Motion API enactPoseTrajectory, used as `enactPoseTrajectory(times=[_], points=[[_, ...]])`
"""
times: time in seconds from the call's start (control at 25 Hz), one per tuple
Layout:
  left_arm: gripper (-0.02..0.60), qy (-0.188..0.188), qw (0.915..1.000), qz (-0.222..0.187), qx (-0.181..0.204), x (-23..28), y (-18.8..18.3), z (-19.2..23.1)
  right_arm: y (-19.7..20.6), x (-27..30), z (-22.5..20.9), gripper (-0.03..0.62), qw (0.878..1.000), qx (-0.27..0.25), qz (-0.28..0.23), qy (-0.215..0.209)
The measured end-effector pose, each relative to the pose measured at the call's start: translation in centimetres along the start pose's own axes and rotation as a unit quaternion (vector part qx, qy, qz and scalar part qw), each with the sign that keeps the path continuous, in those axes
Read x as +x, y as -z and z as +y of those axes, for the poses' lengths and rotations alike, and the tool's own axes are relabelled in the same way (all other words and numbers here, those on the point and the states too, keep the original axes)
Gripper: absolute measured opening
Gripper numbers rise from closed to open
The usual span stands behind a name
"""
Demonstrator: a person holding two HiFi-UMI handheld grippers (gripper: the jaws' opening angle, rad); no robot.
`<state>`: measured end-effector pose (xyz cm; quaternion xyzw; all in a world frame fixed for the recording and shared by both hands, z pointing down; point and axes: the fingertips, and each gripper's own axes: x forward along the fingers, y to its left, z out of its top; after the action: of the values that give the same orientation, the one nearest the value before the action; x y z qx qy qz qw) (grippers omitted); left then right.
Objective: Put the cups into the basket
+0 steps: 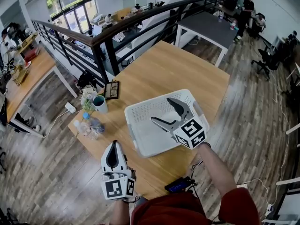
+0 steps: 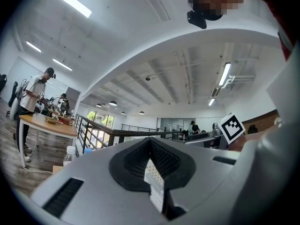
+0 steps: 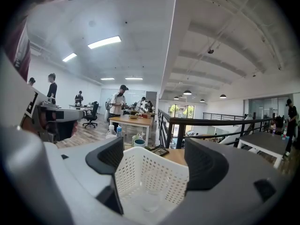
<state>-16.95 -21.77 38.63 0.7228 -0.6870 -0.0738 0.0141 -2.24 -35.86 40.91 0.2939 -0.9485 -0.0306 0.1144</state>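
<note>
Cup [image 1: 100, 103] left of basket [image 1: 145, 143], on table [image 1: 159, 69]

Near right corner of basket [image 1: 144, 139] behind right gripper [image 1: 161, 109]

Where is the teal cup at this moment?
In the head view, the teal cup stands near the left edge of the wooden table, beside the flowers and just beyond the plastic bottle, left of the white basket and apart from it.

Basket [image 1: 149, 138] open above — cup [image 1: 100, 103] crowded by plant [image 1: 87, 96], bottle [image 1: 93, 124], frame [image 1: 112, 89].
</note>
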Motion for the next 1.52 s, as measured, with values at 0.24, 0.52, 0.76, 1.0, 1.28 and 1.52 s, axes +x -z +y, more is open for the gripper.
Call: enactPoseTrajectory(times=[0.24, 0.52, 0.76, 1.0, 1.28, 1.52], points=[[0.000, 0.001, 1.0000, 0.002, 0.001, 0.0, -0.1, -0.2, -1.6, -2.0, 0.3, 0.383, 0.999, 0.011, -0.032, 0.019], [0.000, 0.004, 1.0000, 0.002, 0.004, 0.0, -0.1, -0.7, -2.9, -5.2, 1.5, 0.383, 0.995, 0.047, -0.075, 0.039], [0.000, 0.006, 1.0000, 0.004, 0.005, -0.2, 0.0, -0.9, -3.3, -7.1, 2.8, 0.383, 0.994, 0.049, -0.089, 0.048], [0.000, 0.008, 0.9999, 0.005, 0.006, -0.1, 0.0, -1.0, -3.4, -8.2, 3.4, 0.383, 0.993, 0.052, -0.094, 0.057], [0.000, 0.013, 0.9999, 0.005, 0.007, -0.2, 0.1, -1.3, -3.4, -10.2, 4.7, 0.383, 0.991, 0.055, -0.102, 0.066], [0.000, 0.021, 0.9997, 0.007, 0.007, 0.1, 0.1, -2.0, -3.5, -12.3, 5.6, 0.382, 0.989, 0.049, -0.109, 0.085]])
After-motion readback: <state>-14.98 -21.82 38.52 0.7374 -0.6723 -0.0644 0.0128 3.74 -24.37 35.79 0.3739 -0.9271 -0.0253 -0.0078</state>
